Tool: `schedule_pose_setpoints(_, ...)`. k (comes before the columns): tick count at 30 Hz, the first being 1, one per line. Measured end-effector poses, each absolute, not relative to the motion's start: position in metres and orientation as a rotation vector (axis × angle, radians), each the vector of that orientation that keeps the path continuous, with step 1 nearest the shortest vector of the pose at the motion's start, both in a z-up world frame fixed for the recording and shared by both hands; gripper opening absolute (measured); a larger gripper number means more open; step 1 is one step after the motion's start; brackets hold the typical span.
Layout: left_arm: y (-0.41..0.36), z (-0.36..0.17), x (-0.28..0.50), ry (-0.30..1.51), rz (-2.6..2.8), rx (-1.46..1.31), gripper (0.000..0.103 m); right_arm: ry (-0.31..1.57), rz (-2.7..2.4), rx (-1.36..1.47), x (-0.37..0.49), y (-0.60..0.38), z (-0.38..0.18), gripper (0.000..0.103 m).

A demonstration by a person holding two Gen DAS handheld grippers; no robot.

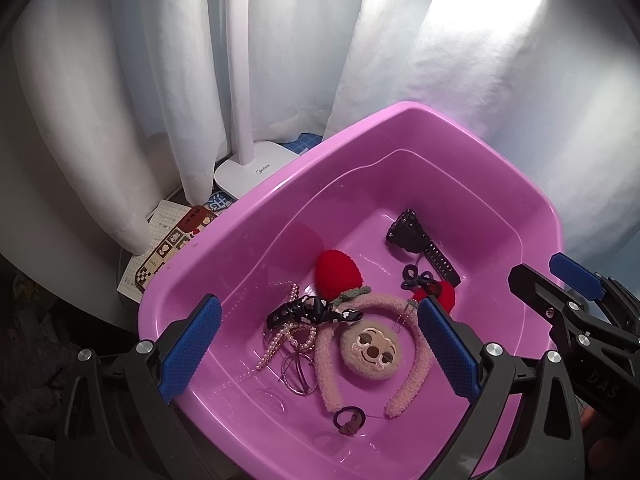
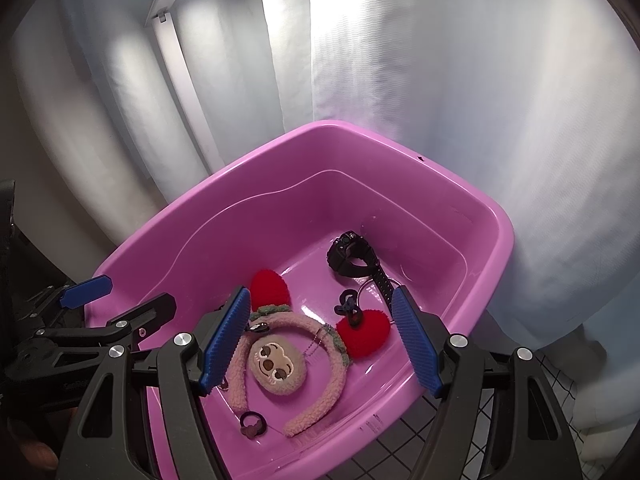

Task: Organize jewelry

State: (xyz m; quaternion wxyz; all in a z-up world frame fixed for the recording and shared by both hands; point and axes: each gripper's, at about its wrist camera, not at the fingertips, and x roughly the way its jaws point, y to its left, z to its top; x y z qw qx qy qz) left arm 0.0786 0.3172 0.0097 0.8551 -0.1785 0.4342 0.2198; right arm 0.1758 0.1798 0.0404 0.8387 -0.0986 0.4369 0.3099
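Note:
A pink plastic tub (image 1: 440, 128) (image 2: 192, 204) holds a fuzzy pink headband (image 1: 332, 372) (image 2: 240, 384) with two red hearts (image 1: 338, 272) (image 2: 366, 332) and a sloth-face plush (image 1: 370, 350) (image 2: 278, 366). Beside it lie a pearl bracelet (image 1: 280, 340), a black spotted bow (image 1: 308, 310), a black watch (image 1: 420, 242) (image 2: 352, 258), a dark hair tie (image 1: 418, 278) (image 2: 347, 304) and a small hair tie with a brown charm (image 1: 349, 420) (image 2: 252, 426). My left gripper (image 1: 320, 348) hangs open over the tub's near side. My right gripper (image 2: 320, 340) is open above the headband.
A white lamp base (image 1: 250, 172) and its stem stand behind the tub by white curtains. Patterned cards (image 1: 168, 248) lie left of the tub. A checked mat (image 2: 420, 440) shows under the tub's right corner. The other gripper appears at each view's edge (image 1: 568, 292) (image 2: 100, 312).

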Motion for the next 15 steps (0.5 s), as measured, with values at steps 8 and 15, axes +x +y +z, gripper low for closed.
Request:
schedule_pose_setpoints(8,0.315,0.014,0.079,0.909,0.467,-0.362,0.097,0.921,0.657,-0.209,0.175,0.179,0.041,0.070)
schedule_pose_setpoints(15,0.316,0.021,0.075,0.881,0.509,-0.342,0.097,0.911,0.656,-0.210,0.173,0.178,0.044,0.070)
